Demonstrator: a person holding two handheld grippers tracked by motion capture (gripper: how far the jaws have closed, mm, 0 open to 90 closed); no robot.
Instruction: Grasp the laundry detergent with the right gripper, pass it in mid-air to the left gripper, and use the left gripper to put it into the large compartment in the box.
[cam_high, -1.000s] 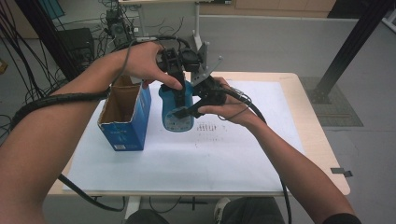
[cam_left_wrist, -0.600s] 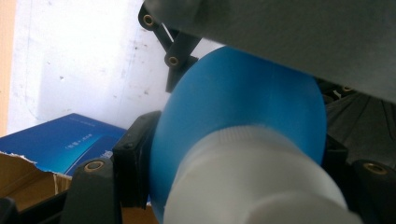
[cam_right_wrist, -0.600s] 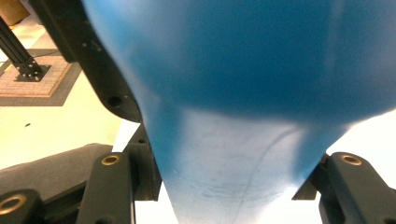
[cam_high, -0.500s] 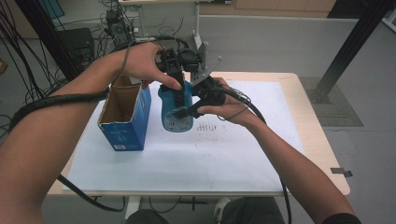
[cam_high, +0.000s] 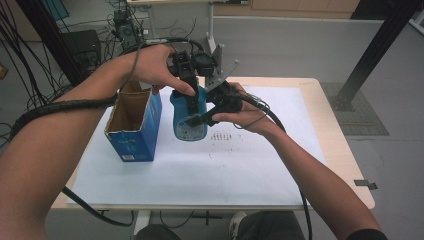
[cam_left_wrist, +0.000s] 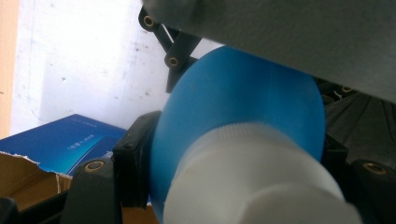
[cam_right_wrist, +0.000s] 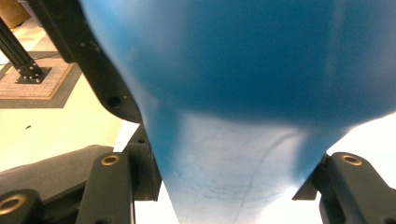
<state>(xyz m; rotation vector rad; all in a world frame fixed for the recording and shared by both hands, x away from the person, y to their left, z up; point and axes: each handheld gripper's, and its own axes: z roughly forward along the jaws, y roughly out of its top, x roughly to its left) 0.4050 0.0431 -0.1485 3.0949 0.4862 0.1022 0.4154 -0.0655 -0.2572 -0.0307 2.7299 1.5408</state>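
Resting on white paper, the surface carries an open blue carton at the left, its mouth up and torn flaps spread, likely waiting to take something in. Just beside it, lifted clear of the paper, hangs the blue bottle, held from two sides at once. The left gripper comes down from above with its fingers pinching the bottle's upper body just under the white cap, while the right gripper reaches in from the side and clamps the lower body. That double hold looks meant to steady the bottle while one hand takes over or turns it toward the carton.
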